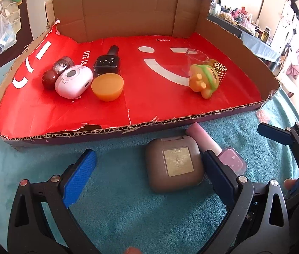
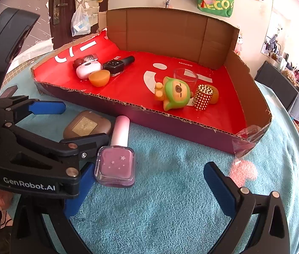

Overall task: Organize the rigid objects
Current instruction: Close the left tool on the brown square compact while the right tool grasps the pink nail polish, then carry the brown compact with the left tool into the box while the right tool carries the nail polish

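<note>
Two things lie outside the shallow cardboard tray lined with red printed paper (image 1: 170, 110), on the teal towel-covered tabletop (image 2: 170, 207): a brown rounded-square compact case with a gold label (image 1: 174, 164) and a pink square nail polish bottle with a pale pink cap (image 2: 115, 165), lying flat just beside the case, cap towards the tray.

The left gripper (image 1: 151, 169) has its fingers spread wide around the compact, holding nothing; the right gripper (image 2: 149, 182) is likewise spread, the bottle close against its left finger.

The compact looks stiff, light and smooth, so it should be pinched across its flat sides, squarely. The bottle is probably glass, slippery and breakable; its square body offers better hold than the round cap.

The two grippers crowd each other here. Inside the tray, a cluster with a white oval device (image 1: 74, 82) and an orange bowl (image 1: 107, 86) fills the left, a green-and-orange toy figure (image 2: 174, 95) and a clear glass (image 2: 185, 77) the right; the middle is open.
</note>
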A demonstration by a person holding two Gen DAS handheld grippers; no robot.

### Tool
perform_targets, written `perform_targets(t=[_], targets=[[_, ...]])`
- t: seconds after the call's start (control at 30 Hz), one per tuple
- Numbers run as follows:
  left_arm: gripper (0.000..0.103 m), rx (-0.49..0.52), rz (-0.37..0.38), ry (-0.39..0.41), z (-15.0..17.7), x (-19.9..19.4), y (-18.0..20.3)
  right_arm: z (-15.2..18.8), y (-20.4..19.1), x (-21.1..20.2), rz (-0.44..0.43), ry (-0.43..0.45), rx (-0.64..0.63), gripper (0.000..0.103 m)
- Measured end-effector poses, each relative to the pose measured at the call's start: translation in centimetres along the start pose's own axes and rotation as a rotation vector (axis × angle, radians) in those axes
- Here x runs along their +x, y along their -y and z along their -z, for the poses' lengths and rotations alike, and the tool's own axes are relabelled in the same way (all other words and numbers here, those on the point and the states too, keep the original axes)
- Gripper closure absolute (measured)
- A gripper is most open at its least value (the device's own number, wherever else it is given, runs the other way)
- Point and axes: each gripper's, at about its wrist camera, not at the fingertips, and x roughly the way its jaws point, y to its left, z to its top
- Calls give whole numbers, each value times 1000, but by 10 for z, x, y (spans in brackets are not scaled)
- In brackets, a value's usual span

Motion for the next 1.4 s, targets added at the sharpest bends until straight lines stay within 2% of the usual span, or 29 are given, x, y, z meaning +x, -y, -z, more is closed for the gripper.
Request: perform_targets(t=[0.13,0.33,0.5,0.6,0.77,0.8,0.97,1.07,1.4], targets=[[0,-4,-40,5,3,-3,-9,0,0,1,-3,-1,0,0],[0,-57,-21,-5,6,-6,-31,-1,0,2,-5,-2,5,0],[1,-40,-31,0,5,-6,-29,-3,3,3,-15,-2,27,0],[2,-31,-43,3,5,-6,-28,-3,3,3,-26,5,30,9],[13,-10,-37,10,5,-6,-23,-2,-6,5,-58,5,11,32],[15,0,-34,13,6,-6,-21,-2,-8,5,-61,6,7,34],[42,49,-12,24,7,-7,-12,-3,-14,5,-94,8,-2,56],[53,65,-3,27,8,-8,-7,-3,-17,3,-101,8,-15,64],[54,60,10,32,12,-12,-8,0,-12,0,-121,5,10,65]])
